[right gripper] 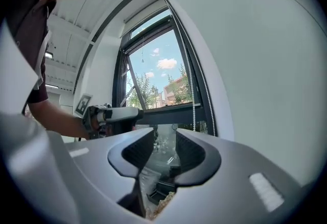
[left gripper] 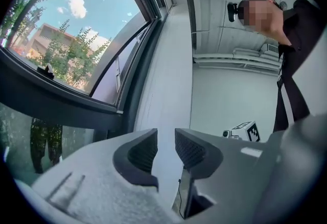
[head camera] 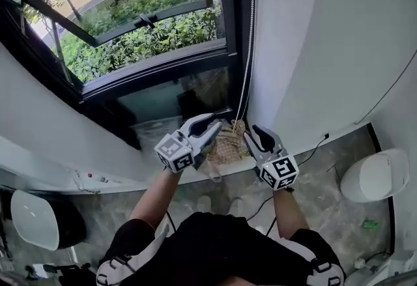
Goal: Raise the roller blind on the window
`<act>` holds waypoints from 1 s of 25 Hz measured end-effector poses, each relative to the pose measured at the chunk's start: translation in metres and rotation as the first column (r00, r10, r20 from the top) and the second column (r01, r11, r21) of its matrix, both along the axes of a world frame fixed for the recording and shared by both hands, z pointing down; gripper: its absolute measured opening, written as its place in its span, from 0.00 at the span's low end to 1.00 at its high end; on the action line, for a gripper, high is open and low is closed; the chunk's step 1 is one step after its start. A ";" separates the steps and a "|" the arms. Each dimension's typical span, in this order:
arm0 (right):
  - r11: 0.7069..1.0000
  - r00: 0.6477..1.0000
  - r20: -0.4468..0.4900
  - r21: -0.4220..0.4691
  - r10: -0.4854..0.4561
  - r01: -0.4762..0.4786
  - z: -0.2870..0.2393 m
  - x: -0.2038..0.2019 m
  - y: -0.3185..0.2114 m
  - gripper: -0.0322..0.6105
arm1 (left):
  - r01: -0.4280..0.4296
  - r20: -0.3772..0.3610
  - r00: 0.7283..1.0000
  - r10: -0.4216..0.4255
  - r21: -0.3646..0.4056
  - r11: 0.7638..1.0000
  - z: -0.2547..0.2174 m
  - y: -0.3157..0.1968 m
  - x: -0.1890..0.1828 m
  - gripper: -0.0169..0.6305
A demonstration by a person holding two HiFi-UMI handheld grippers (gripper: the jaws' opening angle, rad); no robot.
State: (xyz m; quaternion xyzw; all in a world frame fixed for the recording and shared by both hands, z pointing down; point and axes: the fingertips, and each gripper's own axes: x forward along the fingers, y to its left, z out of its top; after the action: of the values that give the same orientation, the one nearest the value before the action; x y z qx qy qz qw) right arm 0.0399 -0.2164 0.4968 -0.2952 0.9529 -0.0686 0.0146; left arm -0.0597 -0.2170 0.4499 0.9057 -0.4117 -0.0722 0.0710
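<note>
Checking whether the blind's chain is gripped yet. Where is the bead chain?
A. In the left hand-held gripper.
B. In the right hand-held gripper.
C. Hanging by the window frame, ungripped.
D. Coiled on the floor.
C: the bead chain hangs by the window frame; the left hand-held gripper and right hand-held gripper both stand open, empty.

The bead chain [head camera: 250,30] runs off the top edge at twelve o'clock; its lower end is lost behind the woven basket [head camera: 229,141]. The window [head camera: 156,64] is cut off at ten o'clock.
</note>
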 end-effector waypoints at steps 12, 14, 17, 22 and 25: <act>0.993 0.998 0.007 0.106 -0.055 0.054 -0.034 -0.035 0.072 0.05 | 0.102 -0.039 0.994 -0.101 0.041 0.994 -0.017 0.085 -0.057 0.14; 0.998 0.996 0.078 0.046 -0.045 0.042 -0.035 -0.037 0.086 0.05 | 0.161 -0.036 0.986 -0.160 0.024 0.987 -0.013 0.107 -0.075 0.03; 1.000 0.993 0.119 -0.008 -0.022 0.023 -0.034 -0.039 0.109 0.05 | 0.187 -0.011 0.982 -0.187 0.012 0.982 -0.005 0.145 -0.090 0.03; 0.999 0.987 0.155 -0.021 -0.030 0.034 -0.034 -0.060 0.170 0.05 | 0.233 0.001 0.972 -0.233 0.016 0.972 0.003 0.219 -0.124 0.03; 0.999 0.991 0.133 -0.048 -0.015 0.021 -0.022 -0.073 0.207 0.05 | 0.275 -0.036 0.961 -0.275 -0.011 0.961 0.014 0.262 -0.146 0.03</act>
State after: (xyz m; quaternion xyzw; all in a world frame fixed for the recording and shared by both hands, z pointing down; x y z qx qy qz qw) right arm -0.0328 -0.0093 0.4747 -0.2816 0.9505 -0.1115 0.0698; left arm -0.2060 0.0455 0.4643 0.8380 -0.5323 -0.0970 0.0704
